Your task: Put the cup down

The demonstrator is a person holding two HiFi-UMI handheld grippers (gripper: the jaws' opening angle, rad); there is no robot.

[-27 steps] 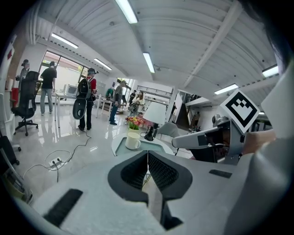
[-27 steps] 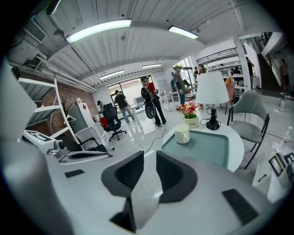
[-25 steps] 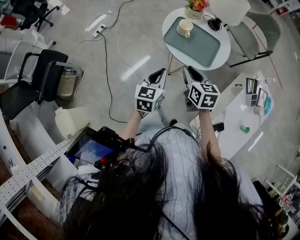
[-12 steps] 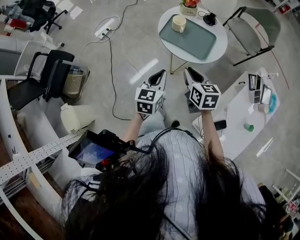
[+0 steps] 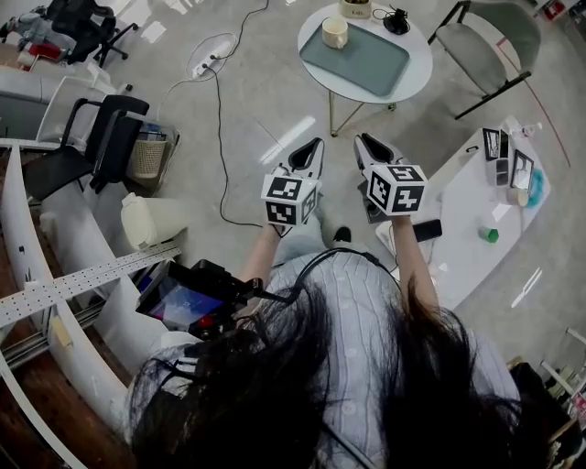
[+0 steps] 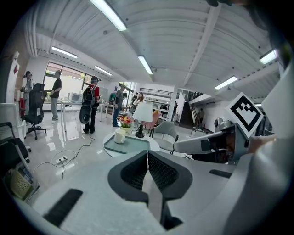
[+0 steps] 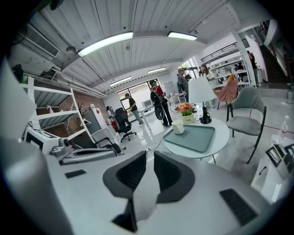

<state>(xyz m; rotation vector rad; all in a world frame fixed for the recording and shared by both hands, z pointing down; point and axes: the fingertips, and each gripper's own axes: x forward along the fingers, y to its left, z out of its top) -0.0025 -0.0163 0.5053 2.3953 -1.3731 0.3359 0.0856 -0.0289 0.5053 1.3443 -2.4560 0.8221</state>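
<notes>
A cream cup [image 5: 334,32] stands upright on a green tray [image 5: 366,62] on the round white table [image 5: 417,81] at the top of the head view. Nothing holds it. Both grippers hang over the floor well short of the table, side by side and pointing towards it. My left gripper [image 5: 316,145] is shut and empty; its view shows the pads meeting [image 6: 148,153], with the cup [image 6: 120,136] far ahead. My right gripper [image 5: 362,140] is shut and empty too [image 7: 149,153], and the cup [image 7: 178,127] and tray [image 7: 193,137] lie far beyond it.
A flower pot [image 5: 355,7] and a lamp base [image 5: 396,18] share the round table, with a grey chair [image 5: 494,41] beside it. A white side table [image 5: 462,215] with small items is at the right. A cable [image 5: 218,119], black chair [image 5: 105,137] and bin [image 5: 146,158] lie left. People stand far off [image 6: 89,103].
The round table with the cup has slid up and away in the head view. Both grippers have drawn back from it together, still side by side.
</notes>
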